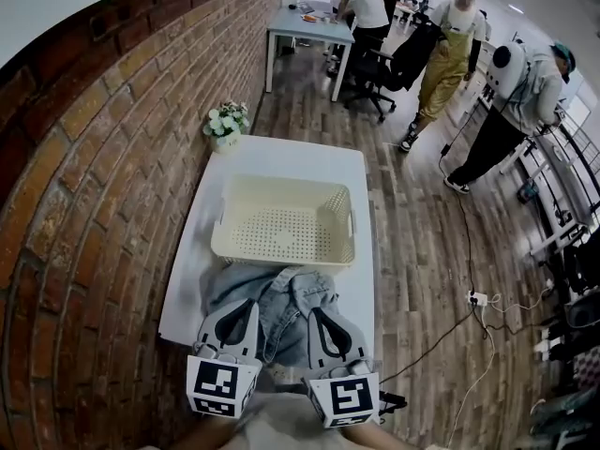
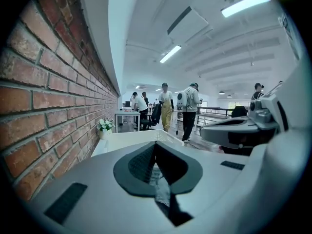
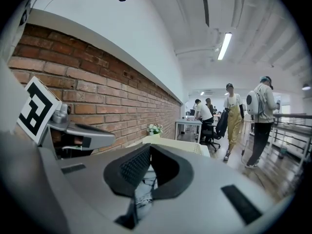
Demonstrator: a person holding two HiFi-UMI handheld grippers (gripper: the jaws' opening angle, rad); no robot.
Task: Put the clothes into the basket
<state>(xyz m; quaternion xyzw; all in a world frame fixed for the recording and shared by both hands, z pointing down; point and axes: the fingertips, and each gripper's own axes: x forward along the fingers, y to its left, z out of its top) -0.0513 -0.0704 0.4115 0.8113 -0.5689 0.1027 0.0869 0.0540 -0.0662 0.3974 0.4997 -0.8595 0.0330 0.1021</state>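
A cream perforated basket [image 1: 283, 259] stands empty in the middle of the white table [image 1: 281, 157]. A crumpled blue denim garment [image 1: 281, 298] lies at the table's near end, just short of the basket. My left gripper [image 1: 247, 306] and right gripper [image 1: 315, 313] hover side by side over it, pointing toward the basket, both shut. In the left gripper view the jaws [image 2: 155, 145] meet at their tips, and denim [image 2: 160, 184] shows through the slit below. The right gripper view [image 3: 148, 147] shows the same, with denim [image 3: 144, 189] under the slit. I cannot make out a grip on the cloth.
A brick wall [image 1: 94, 157] runs along the table's left side. A small flower pot [image 1: 225, 125] stands on the far left corner. Wooden floor with a cable and power strip [image 1: 478, 298] lies to the right. Several people and a desk [image 1: 309, 31] are far behind.
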